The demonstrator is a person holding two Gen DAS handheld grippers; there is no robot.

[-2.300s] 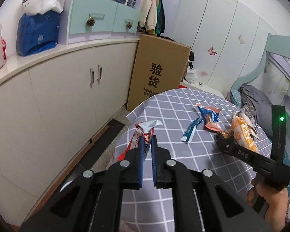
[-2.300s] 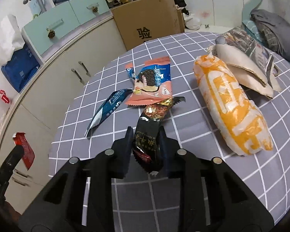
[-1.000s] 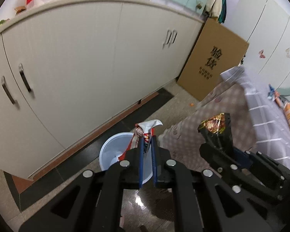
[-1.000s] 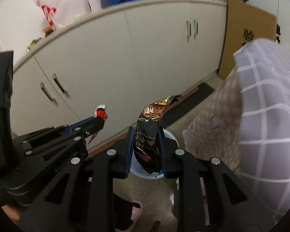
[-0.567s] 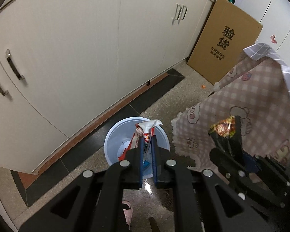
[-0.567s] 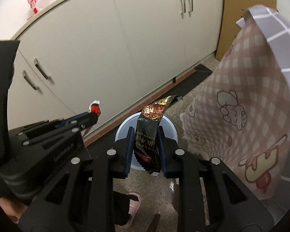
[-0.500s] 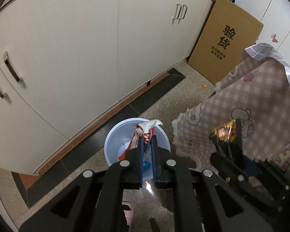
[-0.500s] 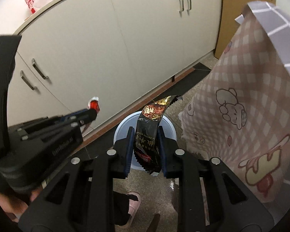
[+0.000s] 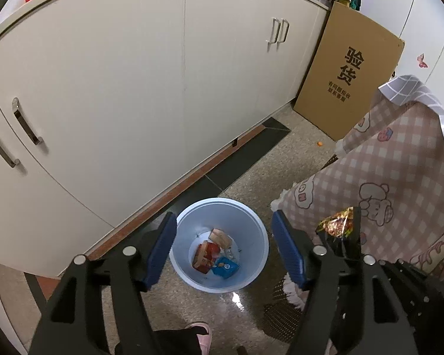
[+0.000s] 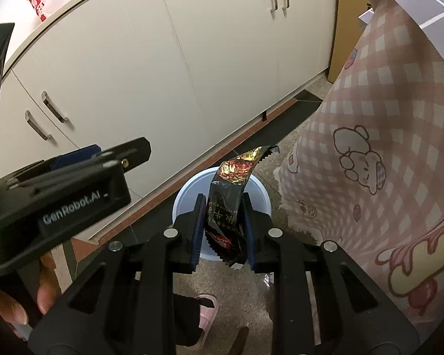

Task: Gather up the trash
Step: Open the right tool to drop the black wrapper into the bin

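Trash goes in cleanly if each release happens squarely over the blue bin (image 9: pixel 220 242). The left tongs (image 9: pixel 222 251) have just sprung wide, nothing between them; wrappers lie in the bin. The right tongs (image 10: pixel 223 230) pinch the black wrapper (image 10: pixel 228 204) above the rim: centre, then release. Speckled floor (image 9: pixel 251 177), cream cabinets (image 9: pixel 133 88), draped checked tablecloth (image 9: pixel 399 177).

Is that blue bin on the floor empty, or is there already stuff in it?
Not empty. The left wrist view looks into the blue bin and shows a few wrappers on its bottom, red, tan and blue; most of it is unfilled.
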